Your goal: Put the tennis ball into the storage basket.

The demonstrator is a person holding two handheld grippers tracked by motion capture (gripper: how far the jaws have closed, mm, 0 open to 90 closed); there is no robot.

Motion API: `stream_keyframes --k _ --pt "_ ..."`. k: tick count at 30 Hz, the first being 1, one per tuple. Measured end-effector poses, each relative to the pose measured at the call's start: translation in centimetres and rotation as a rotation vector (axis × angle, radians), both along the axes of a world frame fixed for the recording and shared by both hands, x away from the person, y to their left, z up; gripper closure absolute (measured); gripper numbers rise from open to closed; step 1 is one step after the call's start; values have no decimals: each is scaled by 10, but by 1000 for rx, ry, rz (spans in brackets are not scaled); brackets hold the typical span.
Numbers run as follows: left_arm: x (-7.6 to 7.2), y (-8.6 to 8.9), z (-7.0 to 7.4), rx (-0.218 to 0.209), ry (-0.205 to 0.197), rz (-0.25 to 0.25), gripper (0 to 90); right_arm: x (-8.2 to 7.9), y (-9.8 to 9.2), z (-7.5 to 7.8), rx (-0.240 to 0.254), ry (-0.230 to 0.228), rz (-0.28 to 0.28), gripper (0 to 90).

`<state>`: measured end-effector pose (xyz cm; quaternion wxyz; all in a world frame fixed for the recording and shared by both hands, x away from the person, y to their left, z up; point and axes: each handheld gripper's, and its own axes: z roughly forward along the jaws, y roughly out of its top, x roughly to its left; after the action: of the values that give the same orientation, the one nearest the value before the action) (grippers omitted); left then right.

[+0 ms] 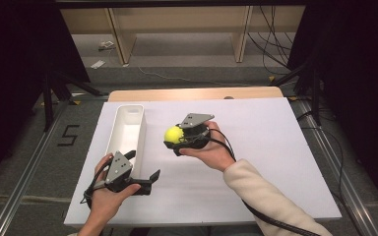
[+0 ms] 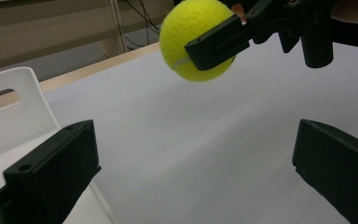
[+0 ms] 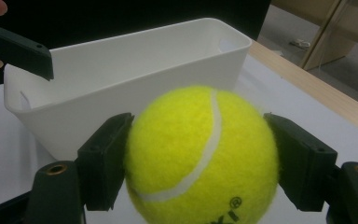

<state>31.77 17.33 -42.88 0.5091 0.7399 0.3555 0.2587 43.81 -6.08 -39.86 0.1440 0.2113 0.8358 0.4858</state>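
While clamped between the right gripper's (image 3: 200,154) fingers, a fuzzy yellow-green tennis ball (image 3: 200,156), white-seamed; left gripper (image 2: 191,172) fingers apart.

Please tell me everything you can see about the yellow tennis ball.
The tennis ball is bright yellow and fuzzy like felt, with a curved white seam and part of a black printed mark low on its front. The right gripper clamps it, one black jaw pressing on each side. It hangs lifted above the white board, touching nothing else, just to the right of the long white bin.
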Motion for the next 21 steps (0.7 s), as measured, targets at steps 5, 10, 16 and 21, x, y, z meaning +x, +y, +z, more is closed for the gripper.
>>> stream_keyframes --k 5,10,16,21 --pt "0 0 0 -4 -1 1 0 0 3 1 -1 5 -3 275" --pt "-1 -1 0 -16 13 4 0 1 5 2 -4 5 2 275" --pt "0 0 0 -12 6 4 0 2 8 3 -2 3 2 275" --pt "0 0 0 -9 5 4 0 2 10 3 -2 2 7 275"
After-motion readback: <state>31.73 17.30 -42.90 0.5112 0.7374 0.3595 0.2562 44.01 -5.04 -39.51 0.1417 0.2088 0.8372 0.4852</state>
